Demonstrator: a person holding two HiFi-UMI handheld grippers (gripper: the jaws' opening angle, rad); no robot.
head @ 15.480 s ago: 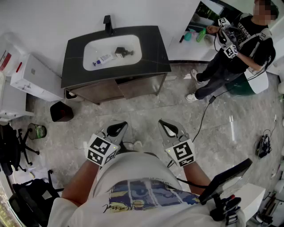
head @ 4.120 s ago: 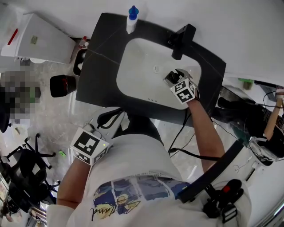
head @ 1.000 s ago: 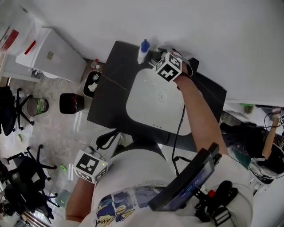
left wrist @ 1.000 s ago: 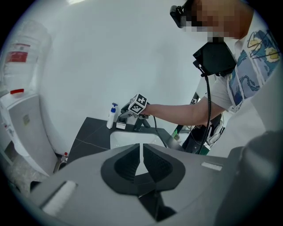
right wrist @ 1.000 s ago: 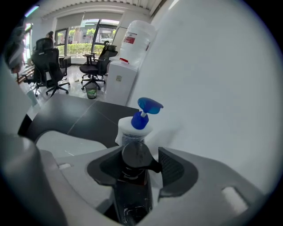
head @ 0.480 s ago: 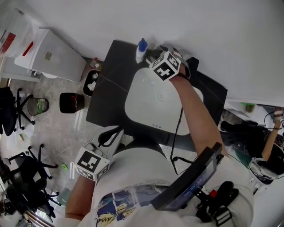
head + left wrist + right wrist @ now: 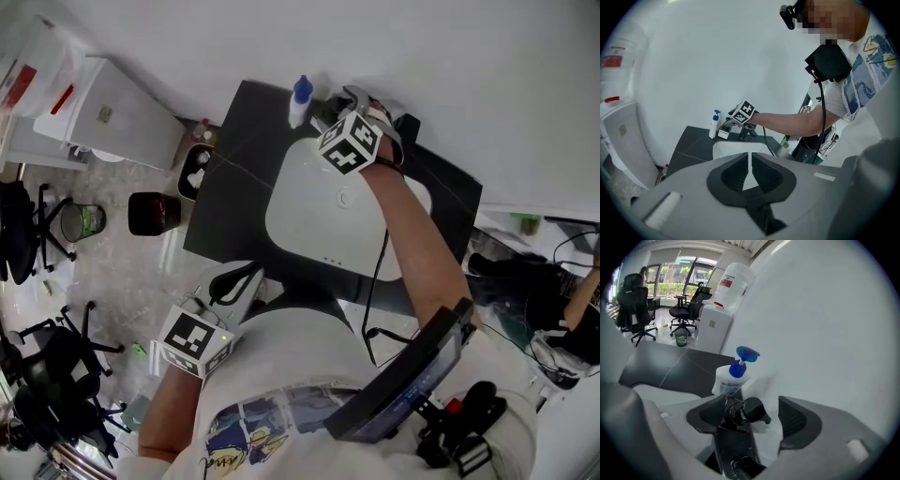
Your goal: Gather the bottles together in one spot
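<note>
A white bottle with a blue pump (image 7: 298, 101) stands at the back of the dark vanity top (image 7: 234, 169); it also shows in the right gripper view (image 7: 731, 378) and the left gripper view (image 7: 714, 124). Right beside it stands a black pump bottle (image 7: 740, 437), between the jaws of my right gripper (image 7: 749, 414). Those jaws are opening and the right pad is clear of the bottle. In the head view my right gripper (image 7: 336, 111) covers most of that bottle. My left gripper (image 7: 234, 281) hangs in front of the vanity, shut and with nothing in it.
The white basin (image 7: 319, 216) fills the middle of the top, with the black faucet (image 7: 408, 127) behind it. The wall runs close behind the bottles. A bin (image 7: 153, 214), a white cabinet (image 7: 103, 112) and office chairs (image 7: 28, 234) stand to the left.
Over the last second my right gripper has stayed at the back of the counter beside the white bottle. Four seconds ago it was down in the basin. The left gripper has barely moved.
</note>
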